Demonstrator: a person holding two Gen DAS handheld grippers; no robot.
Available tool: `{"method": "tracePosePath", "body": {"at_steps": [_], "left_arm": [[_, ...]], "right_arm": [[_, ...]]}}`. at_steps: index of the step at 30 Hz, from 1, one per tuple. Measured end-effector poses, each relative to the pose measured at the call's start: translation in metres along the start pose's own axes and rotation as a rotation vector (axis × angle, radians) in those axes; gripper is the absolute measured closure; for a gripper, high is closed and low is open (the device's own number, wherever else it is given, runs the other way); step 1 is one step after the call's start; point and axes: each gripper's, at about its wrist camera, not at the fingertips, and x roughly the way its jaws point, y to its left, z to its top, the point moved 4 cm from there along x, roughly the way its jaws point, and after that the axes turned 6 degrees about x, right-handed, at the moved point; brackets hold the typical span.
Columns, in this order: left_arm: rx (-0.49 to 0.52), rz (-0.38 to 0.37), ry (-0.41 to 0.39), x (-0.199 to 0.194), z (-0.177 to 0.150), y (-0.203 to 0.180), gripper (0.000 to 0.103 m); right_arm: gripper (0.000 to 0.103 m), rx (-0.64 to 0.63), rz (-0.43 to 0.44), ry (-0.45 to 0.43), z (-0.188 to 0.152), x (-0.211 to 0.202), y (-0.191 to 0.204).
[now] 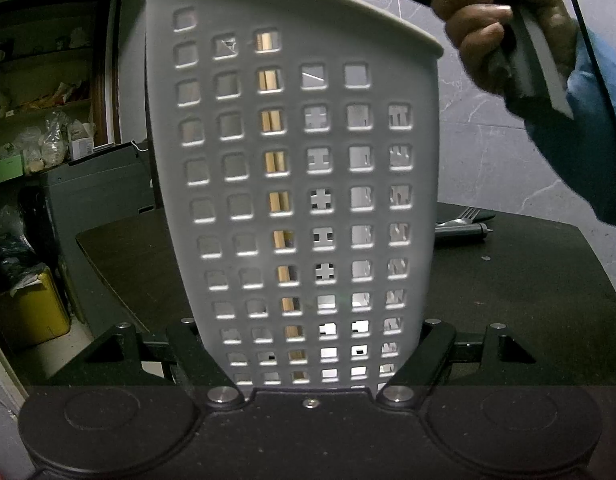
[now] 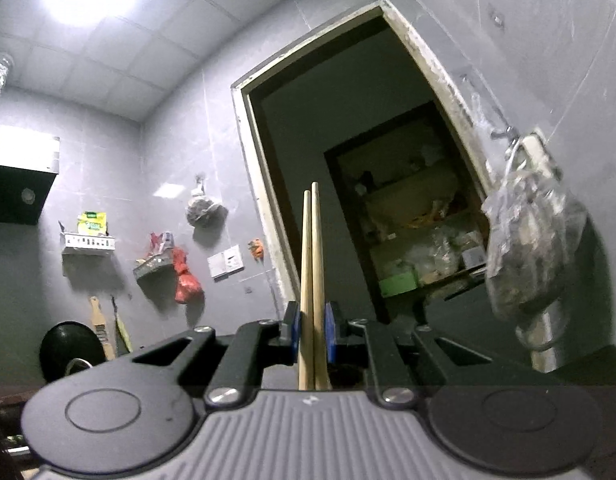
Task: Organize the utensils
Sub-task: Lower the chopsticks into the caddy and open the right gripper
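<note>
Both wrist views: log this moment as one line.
left tool: shut on utensil holder | right tool: shut on chopsticks | fork, spoon: on table

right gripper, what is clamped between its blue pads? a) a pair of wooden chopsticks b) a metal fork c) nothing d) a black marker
a: in the right wrist view the right gripper has its blue pads pressed on a pair of wooden chopsticks, which point up and away toward the doorway.
</note>
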Motion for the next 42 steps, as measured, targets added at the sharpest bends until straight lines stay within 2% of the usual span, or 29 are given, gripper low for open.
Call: {"method": "tracePosePath", "body": {"at_steps": [4, 14, 22, 32, 37, 39, 41, 42], "left_arm": [[-0.001, -0.001, -0.001, 0.001, 0.0, -0.001, 0.026], [-0.003, -0.001, -0.003, 0.002, -0.001, -0.001, 0.026], [0.001, 0.002, -0.002, 0.004, -0.002, -0.002, 0.026], [0.001, 0.003, -0.001, 0.007, -0.003, -0.002, 0.026], [0.001, 0.003, -0.001, 0.007, -0.003, -0.003, 0.026], [0.001, 0.003, 0.0, 0.007, -0.002, -0.004, 0.026], [0.003, 0.006, 0.001, 0.008, -0.002, -0.005, 0.026], [0.003, 0.007, 0.002, 0.009, -0.001, -0.005, 0.026]], "right_arm": [[0.089, 0.03, 0.013, 0.004, -0.018, 0.011, -0.003], [0.088, -0.009, -0.009, 0.018, -0.057, 0.017, -0.005], [0.088, -0.035, -0.054, 0.086, -0.084, 0.001, -0.003], [0.088, -0.09, -0.066, 0.146, -0.094, -0.013, 0.006], [0.087, -0.15, -0.059, 0.214, -0.1, -0.019, 0.016], [0.081, -0.161, -0.058, 0.223, -0.1, -0.024, 0.019], [0.061, -0.165, -0.048, 0.225, -0.098, -0.031, 0.023], [0.057, -0.17, -0.044, 0.222, -0.097, -0.034, 0.025]]}}
